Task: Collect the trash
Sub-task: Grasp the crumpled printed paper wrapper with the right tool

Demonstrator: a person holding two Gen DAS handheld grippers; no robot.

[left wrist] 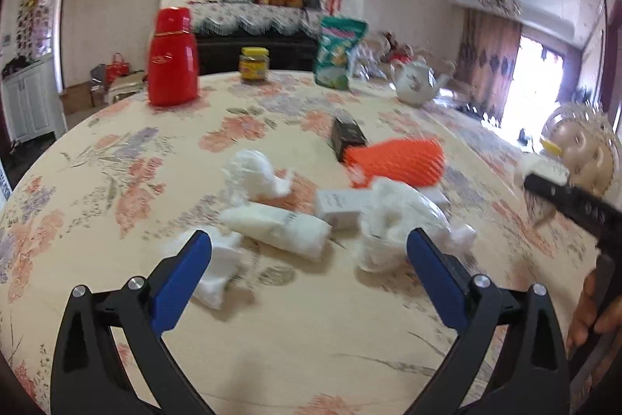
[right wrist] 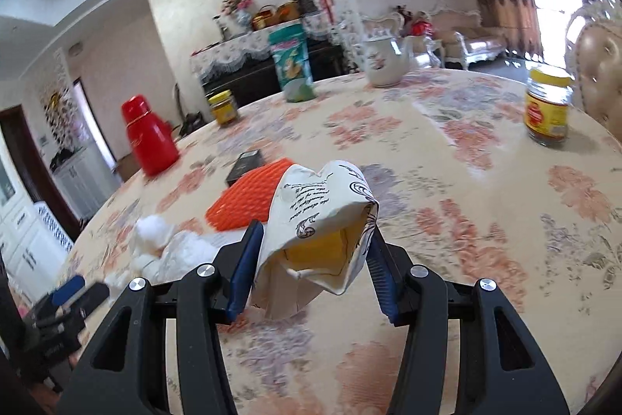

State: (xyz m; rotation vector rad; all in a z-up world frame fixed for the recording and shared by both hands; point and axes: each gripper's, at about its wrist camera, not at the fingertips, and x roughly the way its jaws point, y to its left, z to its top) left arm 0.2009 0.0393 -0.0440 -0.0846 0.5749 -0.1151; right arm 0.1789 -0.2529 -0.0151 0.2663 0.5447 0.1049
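Right gripper (right wrist: pixel 311 259) clamped on crumpled cream printed paper wrapper (right wrist: pixel 322 216), lifted above floral table (right wrist: pixel 466 181). Left gripper (left wrist: pixel 309 251) wide, empty, over white tissue wads (left wrist: pixel 252 174). Guess we bin wrapper next, no bin visible tho.

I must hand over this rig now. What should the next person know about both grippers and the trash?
Right gripper: shut on a printed paper wrapper, held above the table.
Left gripper: open, empty, over the pile.
Left on the table: crumpled tissues, white packet, small white box, plastic bag, orange foam net, dark box.
No bin in view; nothing visibly disposed yet.
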